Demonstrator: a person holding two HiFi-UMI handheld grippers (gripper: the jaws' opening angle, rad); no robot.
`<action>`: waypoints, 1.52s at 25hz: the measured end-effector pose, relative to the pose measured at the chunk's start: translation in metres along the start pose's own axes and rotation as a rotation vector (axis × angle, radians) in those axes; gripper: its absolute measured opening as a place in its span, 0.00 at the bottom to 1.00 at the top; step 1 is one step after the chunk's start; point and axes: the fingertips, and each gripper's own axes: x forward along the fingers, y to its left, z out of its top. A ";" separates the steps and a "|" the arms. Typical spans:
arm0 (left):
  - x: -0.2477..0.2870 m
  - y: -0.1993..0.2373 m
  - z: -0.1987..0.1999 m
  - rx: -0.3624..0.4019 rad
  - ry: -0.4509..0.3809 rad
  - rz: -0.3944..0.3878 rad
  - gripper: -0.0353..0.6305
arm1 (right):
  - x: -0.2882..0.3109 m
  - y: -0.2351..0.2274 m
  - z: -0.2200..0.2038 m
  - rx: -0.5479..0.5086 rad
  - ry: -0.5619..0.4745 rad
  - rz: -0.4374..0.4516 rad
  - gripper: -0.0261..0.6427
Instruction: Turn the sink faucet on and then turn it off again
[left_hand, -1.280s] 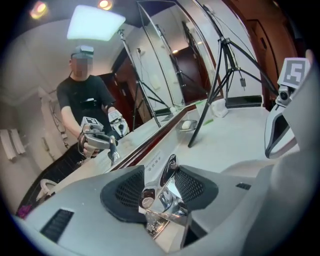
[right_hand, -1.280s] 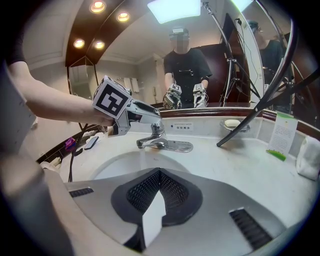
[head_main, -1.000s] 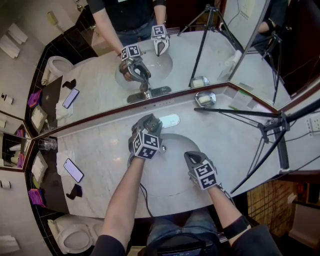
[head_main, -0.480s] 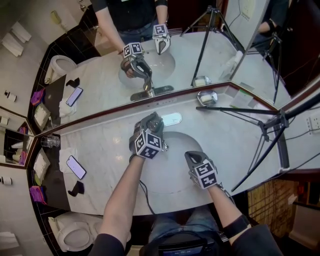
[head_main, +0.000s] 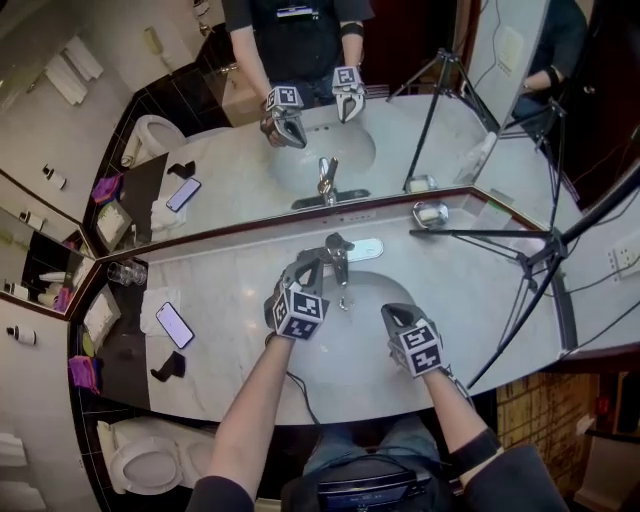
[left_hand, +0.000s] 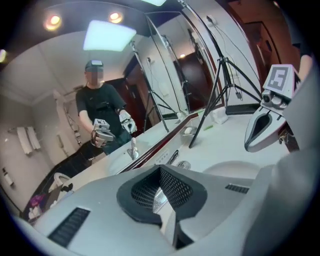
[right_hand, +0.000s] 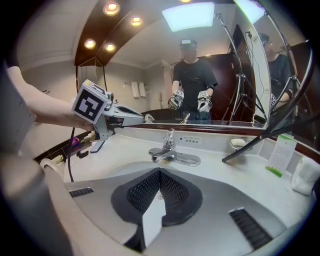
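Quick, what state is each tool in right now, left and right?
Left tool: closed, nothing between its jaws.
Right tool: closed, nothing between its jaws.

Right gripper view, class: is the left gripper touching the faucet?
No, the left gripper is off to the left of the faucet, with a clear gap between them.

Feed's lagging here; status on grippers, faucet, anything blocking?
Left gripper shut, empty, beside faucet. Right gripper shut, empty, over sink. No water visible at spout. Handle unobstructed.
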 end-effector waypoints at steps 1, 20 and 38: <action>-0.010 0.001 0.000 -0.036 -0.005 0.006 0.06 | -0.002 0.001 0.003 -0.006 -0.006 -0.001 0.07; -0.170 0.002 -0.072 -0.424 -0.016 0.158 0.06 | -0.046 0.015 0.017 -0.089 -0.051 -0.039 0.07; -0.234 -0.009 -0.124 -0.536 -0.023 0.256 0.06 | -0.063 0.029 0.016 -0.088 -0.085 -0.035 0.07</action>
